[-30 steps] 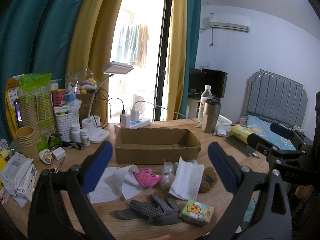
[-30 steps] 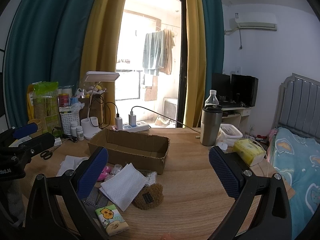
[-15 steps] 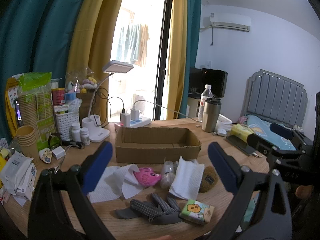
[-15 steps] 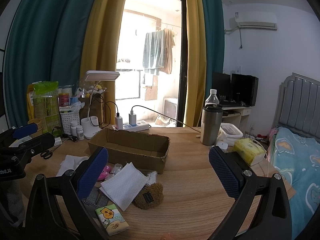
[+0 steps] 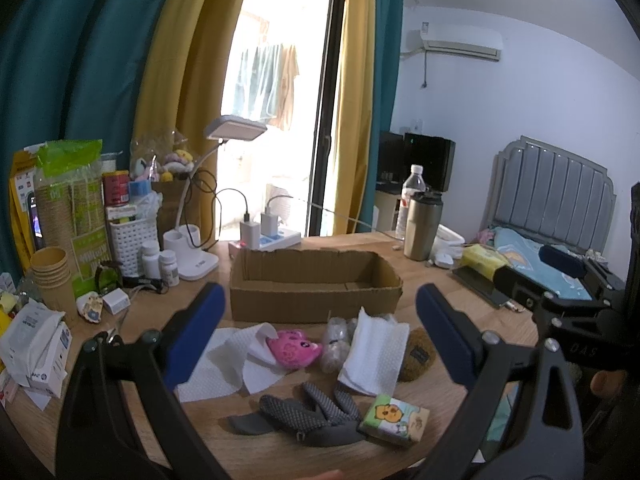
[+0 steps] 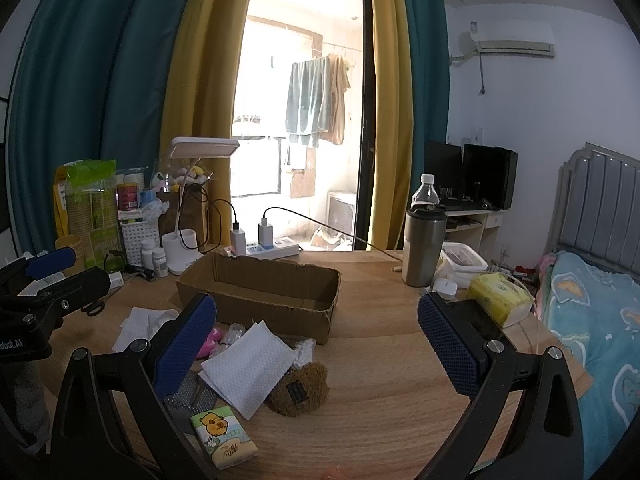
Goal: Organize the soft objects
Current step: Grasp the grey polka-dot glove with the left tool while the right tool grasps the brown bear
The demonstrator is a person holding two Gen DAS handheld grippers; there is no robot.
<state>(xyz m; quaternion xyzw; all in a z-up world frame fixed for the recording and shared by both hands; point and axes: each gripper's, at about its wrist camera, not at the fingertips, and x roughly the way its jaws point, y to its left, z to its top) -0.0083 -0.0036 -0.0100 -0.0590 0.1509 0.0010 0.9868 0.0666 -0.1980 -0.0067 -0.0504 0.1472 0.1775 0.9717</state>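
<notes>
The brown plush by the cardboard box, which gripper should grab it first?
Right, probably. The brown plush lies between the open right gripper's fingers, while in the left view it sits off-centre.

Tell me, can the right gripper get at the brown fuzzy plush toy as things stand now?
Probably yes. The right gripper has its jaws open, and the brown fuzzy plush toy lies uncovered just ahead, only touching the white folded cloth on one side.
</notes>
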